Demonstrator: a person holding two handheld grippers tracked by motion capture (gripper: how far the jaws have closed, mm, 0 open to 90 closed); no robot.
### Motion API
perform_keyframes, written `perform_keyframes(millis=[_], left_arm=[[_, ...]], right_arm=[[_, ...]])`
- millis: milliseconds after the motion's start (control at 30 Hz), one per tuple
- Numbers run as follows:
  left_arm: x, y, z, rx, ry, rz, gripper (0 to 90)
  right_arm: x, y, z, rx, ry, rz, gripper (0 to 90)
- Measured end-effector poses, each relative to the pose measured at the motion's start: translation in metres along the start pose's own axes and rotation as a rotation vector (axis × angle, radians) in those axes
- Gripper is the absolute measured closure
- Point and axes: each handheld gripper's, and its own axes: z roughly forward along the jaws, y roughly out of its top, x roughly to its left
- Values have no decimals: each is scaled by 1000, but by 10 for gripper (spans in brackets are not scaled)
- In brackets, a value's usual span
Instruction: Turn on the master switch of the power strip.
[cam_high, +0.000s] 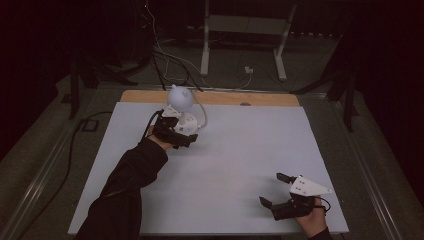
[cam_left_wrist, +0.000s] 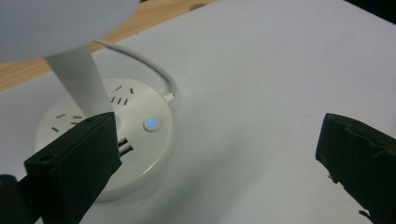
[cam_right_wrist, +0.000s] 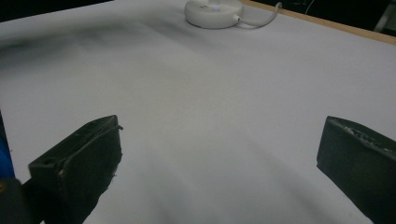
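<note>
Two open grippers (cam_high: 176, 131) (cam_high: 274, 191) (round socket (cam_left_wrist: 140, 140) nearby)

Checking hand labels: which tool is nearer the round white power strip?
Left. The left tool hangs open right at the round white power strip; the right tool sits open far across the table.

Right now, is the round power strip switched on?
On, it seems: the button on the round power strip glows blue beside the lamp's stem.

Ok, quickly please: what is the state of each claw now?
Left claw: open, holding nothing, beside the round white power strip.
Right claw: open, holding nothing.
</note>
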Motion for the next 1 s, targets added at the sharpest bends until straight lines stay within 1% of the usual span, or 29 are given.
perform_keyframes(millis=[67, 100, 200, 233, 300, 333, 433, 500, 567, 667, 733, 800, 833, 900, 933, 1000], left_arm=[[0, -1, -5, -2, -4, 6, 2], [1, -2, -9, -2, 2, 13, 2], [2, -3, -13, -3, -5, 10, 2], [1, -4, -16, -1, -6, 18, 2], [1, -7, -20, 4, -6, 29, 2], [1, -11, -25, 1, -9, 34, 2], [1, -15, -30, 0, -12, 29, 2], [0, -19, -33, 5, -7, 37, 2], [-2, -24, -37, 4, -10, 37, 2], [-5, -31, -43, 13, -3, 54, 2], [-6, -37, -47, 10, -9, 53, 2], [-6, -44, -50, 1, -16, 46, 2], [-6, -49, -50, 5, -5, 57, 2], [-6, -57, -50, 12, -14, 50, 2], [-7, -61, -51, 13, -7, 50, 2], [-8, -68, -54, 14, -13, 51, 2]], right_arm=[[0, 0, 0, 0, 0, -2, 0], [0, 0, 0, 1, 0, -2, 0], [0, 0, 0, -1, -1, -1, 0], [1, 1, -1, -1, -1, -2, 0], [1, 1, -1, -3, -1, -3, 0], [1, 1, -1, -3, -1, -2, 0], [1, 1, -1, -1, -1, 0, 0], [1, 1, 0, -1, -1, 0, 0], [1, 1, -1, -3, -2, -1, 0], [3, 2, -1, -11, -5, -4, 0], [3, 2, -1, -9, -3, -6, 0], [2, 2, -1, -9, -5, -4, 0], [2, 2, -1, -11, -4, -2, 0], [3, 3, -1, -16, -1, 0, 0], [3, 3, -1, -16, -2, -2, 0], [3, 3, -1, -13, -2, -2, 0]])
